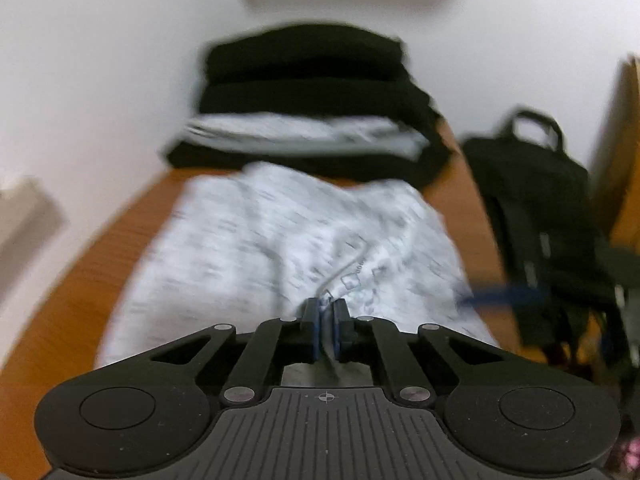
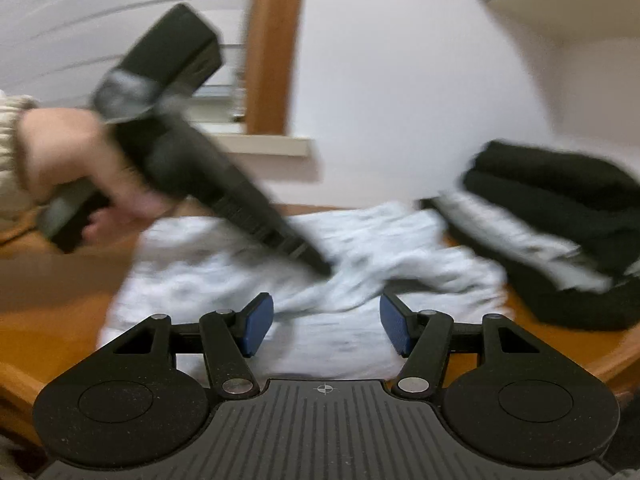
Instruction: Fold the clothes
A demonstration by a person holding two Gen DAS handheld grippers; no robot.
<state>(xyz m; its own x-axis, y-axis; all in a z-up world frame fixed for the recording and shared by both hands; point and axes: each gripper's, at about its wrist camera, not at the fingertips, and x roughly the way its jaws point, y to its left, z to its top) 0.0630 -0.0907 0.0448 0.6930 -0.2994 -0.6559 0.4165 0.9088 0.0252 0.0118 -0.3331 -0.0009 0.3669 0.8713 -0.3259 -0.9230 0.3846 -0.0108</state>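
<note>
At garment's (image 1: 280, 232) near edge, left hand-held gripper (image 1: 325, 312) seemingly pinches

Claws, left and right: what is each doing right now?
Left claw: shut on a pinch of the grey garment.
Right claw: open, nothing between its pads, above the same garment.

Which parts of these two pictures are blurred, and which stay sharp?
Left wrist view: the grey garment and the folded pile are smeared, while the left gripper, shut on cloth, is sharp. Right wrist view: the hand and the cloth are streaked, the open right gripper is crisp; both views bend at the edges.
</note>
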